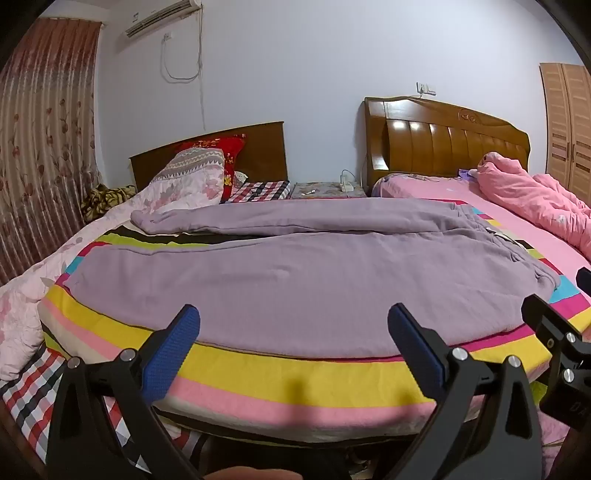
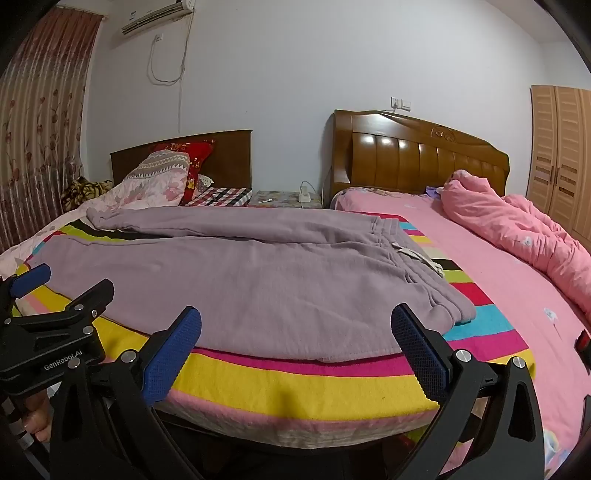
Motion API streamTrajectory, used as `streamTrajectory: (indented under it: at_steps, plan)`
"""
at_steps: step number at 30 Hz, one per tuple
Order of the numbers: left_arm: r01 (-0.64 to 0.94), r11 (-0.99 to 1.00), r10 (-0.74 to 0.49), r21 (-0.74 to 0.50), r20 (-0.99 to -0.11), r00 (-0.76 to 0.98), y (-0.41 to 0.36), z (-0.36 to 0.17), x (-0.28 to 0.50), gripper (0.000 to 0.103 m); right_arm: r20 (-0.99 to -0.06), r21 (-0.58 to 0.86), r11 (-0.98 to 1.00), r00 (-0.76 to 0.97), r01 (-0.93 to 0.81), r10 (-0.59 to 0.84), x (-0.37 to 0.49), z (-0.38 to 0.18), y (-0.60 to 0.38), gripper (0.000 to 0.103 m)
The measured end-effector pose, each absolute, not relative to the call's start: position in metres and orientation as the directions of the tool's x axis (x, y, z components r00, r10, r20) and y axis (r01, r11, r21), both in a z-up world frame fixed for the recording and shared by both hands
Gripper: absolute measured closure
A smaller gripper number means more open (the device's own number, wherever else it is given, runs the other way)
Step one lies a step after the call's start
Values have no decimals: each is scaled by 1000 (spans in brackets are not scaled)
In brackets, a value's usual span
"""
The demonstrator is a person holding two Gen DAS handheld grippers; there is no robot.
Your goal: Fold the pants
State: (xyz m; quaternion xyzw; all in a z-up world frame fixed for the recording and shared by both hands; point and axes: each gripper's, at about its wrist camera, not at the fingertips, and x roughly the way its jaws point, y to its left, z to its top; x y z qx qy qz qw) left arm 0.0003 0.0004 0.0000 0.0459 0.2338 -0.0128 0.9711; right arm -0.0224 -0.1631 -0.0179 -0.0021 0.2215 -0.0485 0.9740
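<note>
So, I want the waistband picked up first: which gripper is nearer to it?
Right. The right gripper hovers open at the near bed edge, just short of the pants' waistband. The left gripper, also open, sits further toward the leg cuffs.

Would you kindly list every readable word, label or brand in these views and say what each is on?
"GenRobot.AI": on the black body of the left tool, seen from the right wrist view.
"DA": cut-off letters on the right tool.
Air conditioner label: too small to read.
</note>
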Motion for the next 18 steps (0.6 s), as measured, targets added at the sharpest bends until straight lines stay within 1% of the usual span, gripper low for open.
streamTrajectory:
  at_steps: [18]
  plan:
    - [47, 995, -2, 88, -453, 892, 0, 0, 0, 1, -438, -24, 995, 894, 92, -93, -21, -20, -165, 4]
